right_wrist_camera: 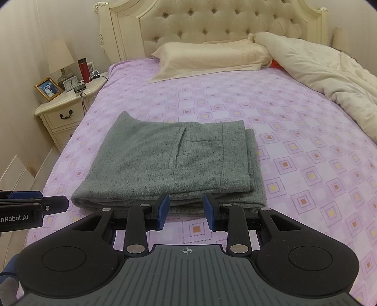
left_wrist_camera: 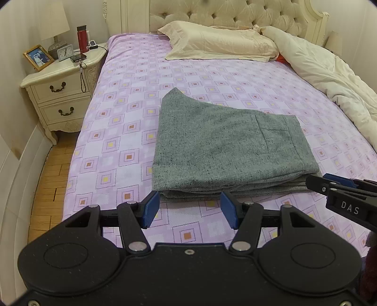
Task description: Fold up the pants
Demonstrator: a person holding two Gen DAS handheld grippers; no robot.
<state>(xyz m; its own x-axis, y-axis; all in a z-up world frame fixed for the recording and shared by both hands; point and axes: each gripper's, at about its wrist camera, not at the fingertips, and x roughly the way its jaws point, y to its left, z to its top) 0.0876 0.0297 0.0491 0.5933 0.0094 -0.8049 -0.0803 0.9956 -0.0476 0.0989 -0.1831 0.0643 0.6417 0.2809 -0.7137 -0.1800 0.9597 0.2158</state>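
Left wrist view: low over the near edge of the bed (left_wrist_camera: 122, 146), facing the headboard (left_wrist_camera: 226, 16); folded pants (left_wrist_camera: 226, 150) just ahead of the left gripper (left_wrist_camera: 189, 209), nightstand (left_wrist_camera: 61, 87) far left.
Right wrist view: same heading, equally near; pants just ahead of the right gripper (right_wrist_camera: 186, 209).
Shared: pants, bed, headboard, nightstand.

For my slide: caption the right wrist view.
Open right gripper faces folded grey pants on the purple bedsheet.

Cream pillow (left_wrist_camera: 219, 42) and rumpled duvet (left_wrist_camera: 329, 70) on purple-checked bedsheet (left_wrist_camera: 113, 131); nightstand (left_wrist_camera: 59, 87) beside.
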